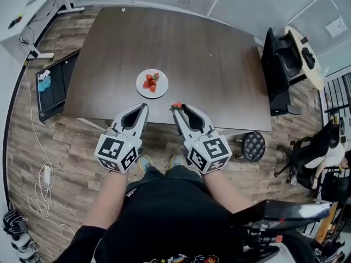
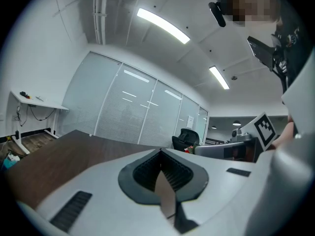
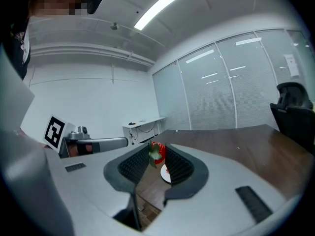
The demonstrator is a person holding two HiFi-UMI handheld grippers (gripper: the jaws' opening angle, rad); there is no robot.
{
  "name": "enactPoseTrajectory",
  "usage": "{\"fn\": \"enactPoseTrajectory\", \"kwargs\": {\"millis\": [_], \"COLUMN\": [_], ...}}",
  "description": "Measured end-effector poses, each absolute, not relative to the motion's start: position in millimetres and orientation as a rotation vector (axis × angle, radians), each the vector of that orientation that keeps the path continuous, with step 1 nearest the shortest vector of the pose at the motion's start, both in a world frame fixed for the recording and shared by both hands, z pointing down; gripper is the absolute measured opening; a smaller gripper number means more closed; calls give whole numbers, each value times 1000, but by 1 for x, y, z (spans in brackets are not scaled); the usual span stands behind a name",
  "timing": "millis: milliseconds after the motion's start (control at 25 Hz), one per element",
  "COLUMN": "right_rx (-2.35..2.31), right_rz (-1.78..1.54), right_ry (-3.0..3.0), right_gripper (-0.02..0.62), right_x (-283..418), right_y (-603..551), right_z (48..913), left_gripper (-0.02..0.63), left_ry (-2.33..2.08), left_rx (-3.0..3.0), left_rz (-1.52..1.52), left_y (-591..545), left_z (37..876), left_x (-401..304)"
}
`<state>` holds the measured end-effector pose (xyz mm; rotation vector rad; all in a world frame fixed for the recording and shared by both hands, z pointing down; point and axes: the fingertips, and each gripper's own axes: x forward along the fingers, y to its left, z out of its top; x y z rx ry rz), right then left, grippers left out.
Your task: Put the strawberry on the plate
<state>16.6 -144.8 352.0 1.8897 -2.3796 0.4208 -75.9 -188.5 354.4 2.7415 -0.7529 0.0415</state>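
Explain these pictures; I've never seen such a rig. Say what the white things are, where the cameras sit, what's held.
A person holds two white hand tools, each a two-jaw gripper. One picture comes from a camera on the person's head, looking down; the other two from cameras riding on the grippers. On the brown table sits a white plate with strawberry pieces. The right gripper pinches a strawberry by the table's near edge; the left gripper is shut, empty.

Bright ceiling strip lights [image 2: 162,26]; fisheye edges.
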Motion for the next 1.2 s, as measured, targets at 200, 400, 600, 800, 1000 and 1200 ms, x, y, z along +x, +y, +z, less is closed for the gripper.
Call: {"fn": "enactPoseTrajectory", "kwargs": {"millis": [200, 400, 600, 800, 1000, 1200], "right_rx": [1849, 1808, 1743, 1664, 1583, 1513], "right_rz": [411, 421, 473, 520, 547, 559], "right_ry": [-2399, -2427, -2464, -2501, -2535, -2557], "right_gripper": [109, 109, 109, 109, 109, 109], "right_x": [13, 20, 36, 58, 68, 69], "right_y": [-159, -176, -194, -214, -229, -239], "right_z": [351, 358, 374, 390, 404, 416], "left_gripper": [5, 5, 5, 5, 5, 5], "left_ry": [-802, -846, -900, -967, -1031, -1076], "left_rx": [2735, 2725, 2692, 2651, 2602, 2571], "left_rz": [41, 68, 117, 159, 179, 198], "left_y": [-198, -210, -222, -235, -246, -255], "left_z": [352, 360, 373, 387, 401, 409], "left_x": [-80, -72, -55, -33, -21, -14]}}
